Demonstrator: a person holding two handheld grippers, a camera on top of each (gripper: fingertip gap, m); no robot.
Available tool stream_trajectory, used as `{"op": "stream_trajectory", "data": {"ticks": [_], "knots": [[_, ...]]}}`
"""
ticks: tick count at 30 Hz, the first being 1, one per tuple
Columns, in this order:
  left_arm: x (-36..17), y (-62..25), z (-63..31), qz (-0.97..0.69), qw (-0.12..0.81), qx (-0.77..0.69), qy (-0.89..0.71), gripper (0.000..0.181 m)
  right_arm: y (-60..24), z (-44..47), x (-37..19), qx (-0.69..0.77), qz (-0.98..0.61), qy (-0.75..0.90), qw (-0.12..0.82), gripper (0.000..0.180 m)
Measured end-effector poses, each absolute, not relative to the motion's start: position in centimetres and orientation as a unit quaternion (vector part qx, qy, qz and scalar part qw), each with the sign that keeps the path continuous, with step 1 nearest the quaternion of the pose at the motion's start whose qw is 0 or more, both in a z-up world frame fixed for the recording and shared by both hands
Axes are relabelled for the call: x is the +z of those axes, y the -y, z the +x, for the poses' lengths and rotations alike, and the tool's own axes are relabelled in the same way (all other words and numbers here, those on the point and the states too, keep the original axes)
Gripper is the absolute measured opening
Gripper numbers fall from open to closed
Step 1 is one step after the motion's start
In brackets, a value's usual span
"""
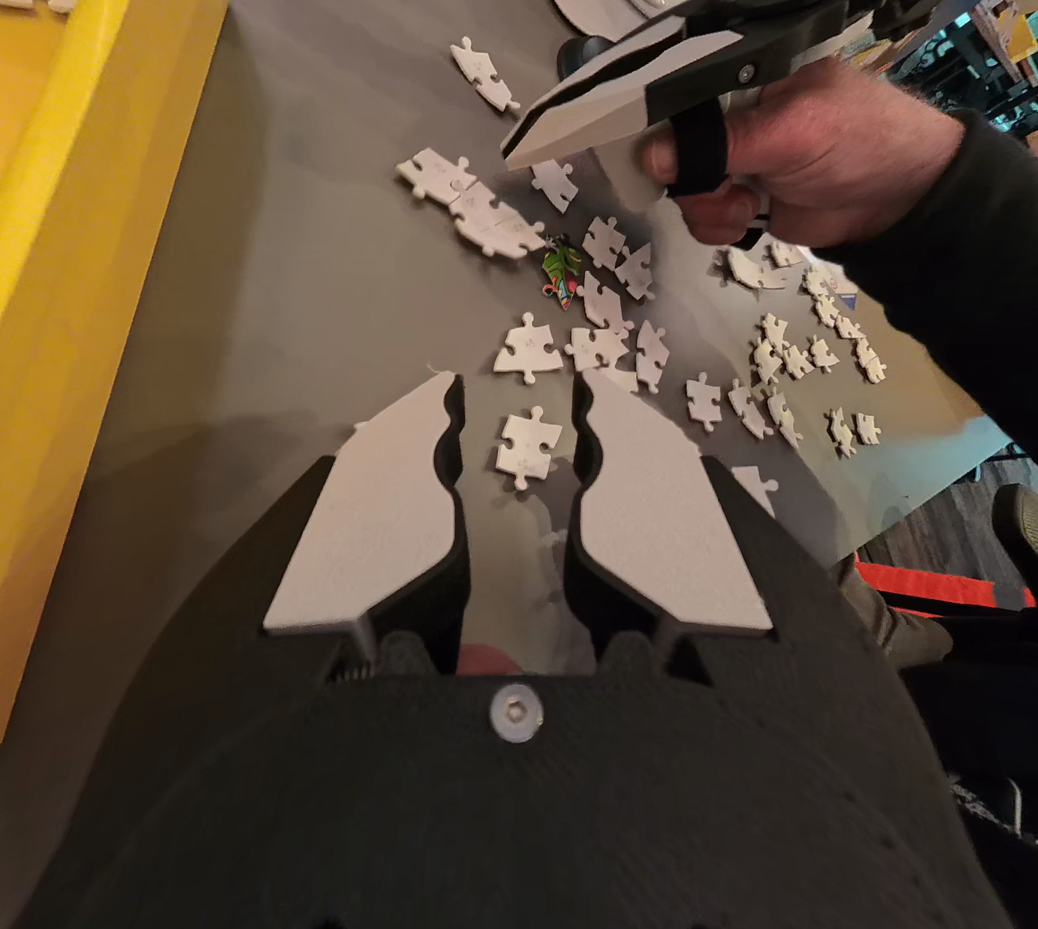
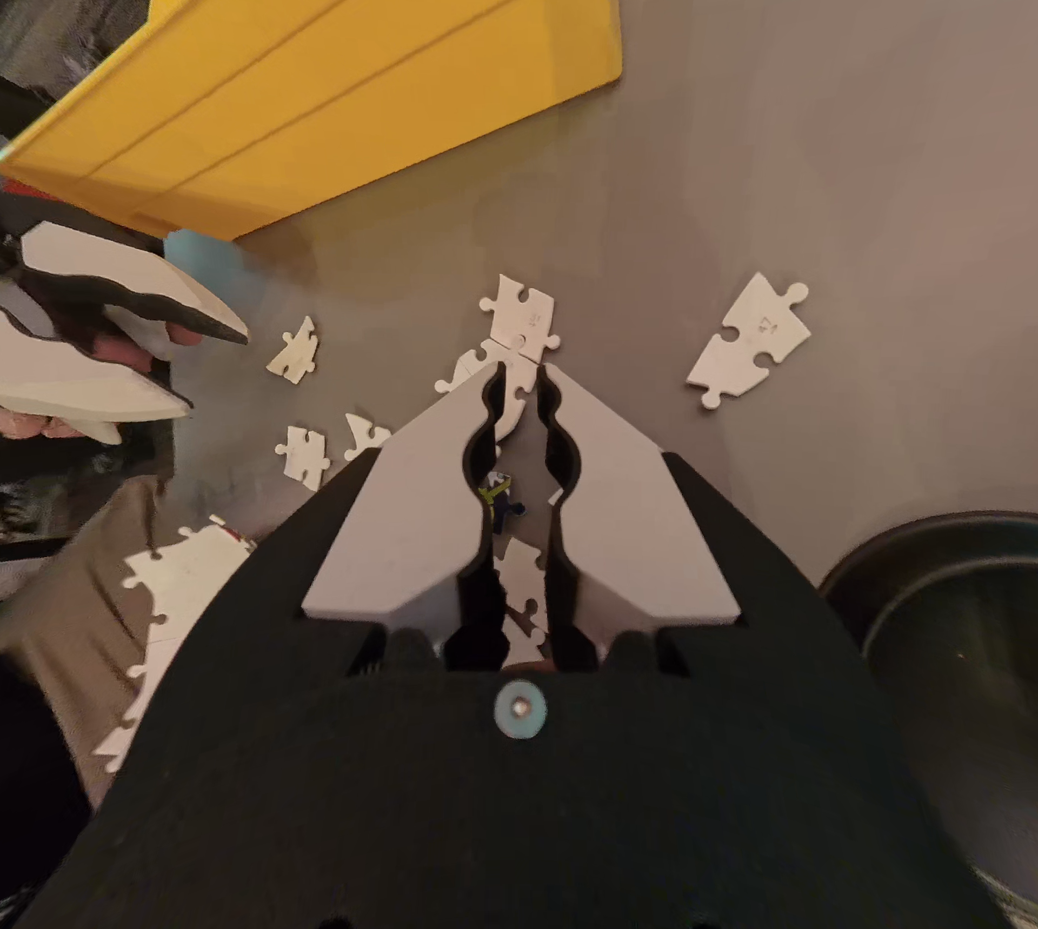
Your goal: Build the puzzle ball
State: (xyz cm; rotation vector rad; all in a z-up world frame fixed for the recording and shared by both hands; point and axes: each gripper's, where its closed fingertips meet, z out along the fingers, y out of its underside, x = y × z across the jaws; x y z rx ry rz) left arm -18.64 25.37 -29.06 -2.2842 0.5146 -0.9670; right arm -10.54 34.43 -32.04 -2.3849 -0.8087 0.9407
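While both grippers hover over a grey table [image 1: 314,284], white puzzle pieces lie scattered face down across it, none yet formed into a ball.

In the left wrist view, the left gripper [image 1: 517,385] is spread wide and empty, with a single piece [image 1: 527,447] lying on the table between its fingers. At 1 o'clock, the right gripper [image 1: 508,155] hangs above a joined strip [image 1: 477,206] of pieces; a lone colourful piece [image 1: 561,270] lies face up just beside the strip. A yellow bin [image 1: 84,172] runs along 9 o'clock.

In the right wrist view, the right gripper [image 2: 519,368] is narrowly parted and holds nothing, its tips above the strip [image 2: 519,335]. A joined pair [image 2: 750,340] lies at 2 o'clock, well apart.

Risks, as a judgement: the pieces are thin and flat, so fingertips may slide over an edge instead of catching it. Pinching the strip at one end could pop its joints. Crowded neighbours could be nudged or lifted along by mistake.
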Motion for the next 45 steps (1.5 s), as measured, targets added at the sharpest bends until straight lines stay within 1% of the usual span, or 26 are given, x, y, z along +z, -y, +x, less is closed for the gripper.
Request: {"op": "stream_trajectory", "data": {"ticks": [3, 9, 19, 25, 30, 38, 45], "knots": [[-29.1, -25.1, -19.0, -0.860, 0.303, -0.365, -0.189, 0.037, -34.5, -11.1, -31.7, 0.303, -0.856, 0.339, 0.246, 0.000], [-29.2, -24.8, -19.3, -0.860, 0.309, -0.361, -0.187, 0.037, -34.9, -12.4, -32.9, 0.226, -0.845, 0.418, 0.246, 0.000], [-29.1, -25.1, -19.6, -0.856, 0.315, -0.365, -0.186, 0.037, -34.9, -12.6, -34.0, 0.182, -0.843, 0.450, 0.233, 0.000], [-28.8, -25.3, -20.2, -0.856, 0.322, -0.360, -0.183, 0.037, -34.9, -12.5, -34.1, 0.111, -0.825, 0.484, 0.268, 0.000], [-28.8, -25.2, -20.7, -0.858, 0.328, -0.349, -0.183, 0.037, -35.1, -12.5, -33.9, 0.109, -0.830, 0.472, 0.276, 0.000], [-29.1, -25.1, -21.6, -0.863, 0.331, -0.333, -0.185, 0.037, -35.8, -11.2, -30.3, 0.138, -0.833, 0.442, 0.303, 0.000], [-29.6, -24.5, -23.2, -0.874, 0.331, -0.305, -0.186, 0.037, -33.5, -9.7, -26.9, 0.156, -0.825, 0.444, 0.313, 0.000]]}}
